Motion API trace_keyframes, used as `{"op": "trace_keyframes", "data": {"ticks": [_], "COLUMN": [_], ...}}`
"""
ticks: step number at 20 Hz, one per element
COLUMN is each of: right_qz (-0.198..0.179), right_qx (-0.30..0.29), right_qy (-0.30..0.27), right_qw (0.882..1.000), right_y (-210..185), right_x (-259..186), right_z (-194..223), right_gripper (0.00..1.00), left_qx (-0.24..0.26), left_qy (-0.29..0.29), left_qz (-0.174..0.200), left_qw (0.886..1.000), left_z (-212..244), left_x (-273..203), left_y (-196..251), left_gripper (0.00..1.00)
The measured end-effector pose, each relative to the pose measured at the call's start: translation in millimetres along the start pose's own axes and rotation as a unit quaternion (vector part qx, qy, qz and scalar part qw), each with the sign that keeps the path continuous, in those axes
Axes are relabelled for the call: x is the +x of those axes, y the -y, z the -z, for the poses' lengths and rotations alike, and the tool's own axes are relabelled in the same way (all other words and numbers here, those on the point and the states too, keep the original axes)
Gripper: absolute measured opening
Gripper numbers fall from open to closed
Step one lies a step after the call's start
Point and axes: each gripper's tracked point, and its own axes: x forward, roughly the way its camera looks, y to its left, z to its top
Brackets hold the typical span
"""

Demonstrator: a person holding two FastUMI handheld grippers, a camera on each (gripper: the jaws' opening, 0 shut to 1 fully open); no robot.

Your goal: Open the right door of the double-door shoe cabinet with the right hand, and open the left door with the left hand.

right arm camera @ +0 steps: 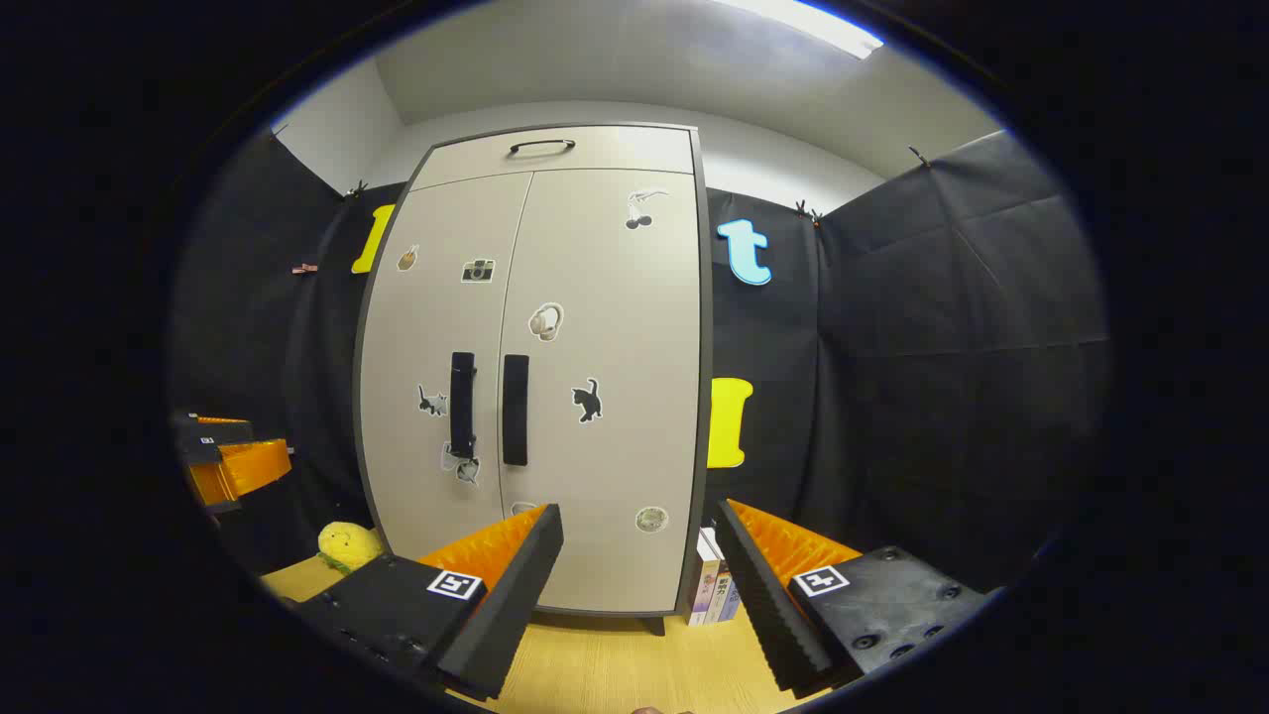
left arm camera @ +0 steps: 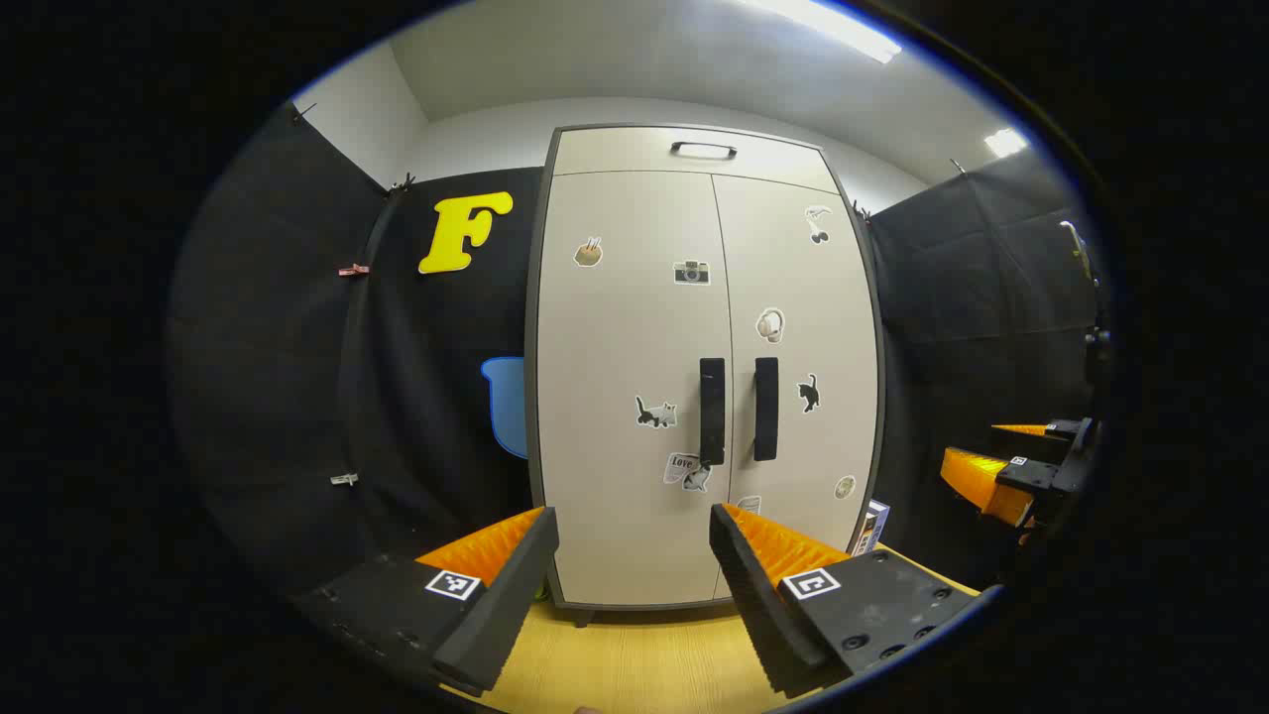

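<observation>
1. Left hand-held gripper (left arm camera: 634, 555): seen at the bottom of the left gripper view, fingers spread wide apart, nothing between them. It is well short of the cabinet.
2. Right hand-held gripper (right arm camera: 639, 555): seen at the bottom of the right gripper view, fingers likewise spread apart and holding nothing. It also appears at the right edge of the left gripper view, apart from the cabinet.
3. Surface (left arm camera: 634, 664): light wood grain, visible below and between the fingers in both views; the cabinet stands on it.
4. Cabinet (left arm camera: 634, 149): upright at the centre of the left gripper view and centre-left of the right gripper view, pale with a dark frame. A top panel carries a dark horizontal handle.
5. Left door (left arm camera: 615, 347): closed, flush with the frame, bearing several small stickers.
6. Right door (left arm camera: 803, 297): closed, flush, also with stickers.
7. Left handle (left arm camera: 712, 412) and right handle (left arm camera: 765, 409): dark vertical bars, just beside each other on either side of the centre seam, at mid height. Neither gripper touches them.
8. Books (right arm camera: 716, 590): standing just beside the cabinet's lower right corner in the right gripper view.
9. Yellow toy (right arm camera: 347, 545): lying at the cabinet's lower left in the right gripper view.
</observation>
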Motion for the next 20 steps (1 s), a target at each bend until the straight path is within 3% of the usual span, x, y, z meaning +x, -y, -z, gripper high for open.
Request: {"op": "trace_keyframes", "data": {"ticks": [20], "right_qz": [-0.004], "right_qx": [0.004], "right_qy": [-0.013], "right_qw": [1.000], "right_y": [-3.6], "right_x": [-6.0], "right_z": [1.4], "right_gripper": [0.97], "left_qx": [-0.005], "left_qy": [-0.007], "left_qz": [-0.016], "left_qw": [1.000], "left_z": [10.4], "left_x": [-11.5], "left_y": [-7.9], "left_gripper": [0.95]}}
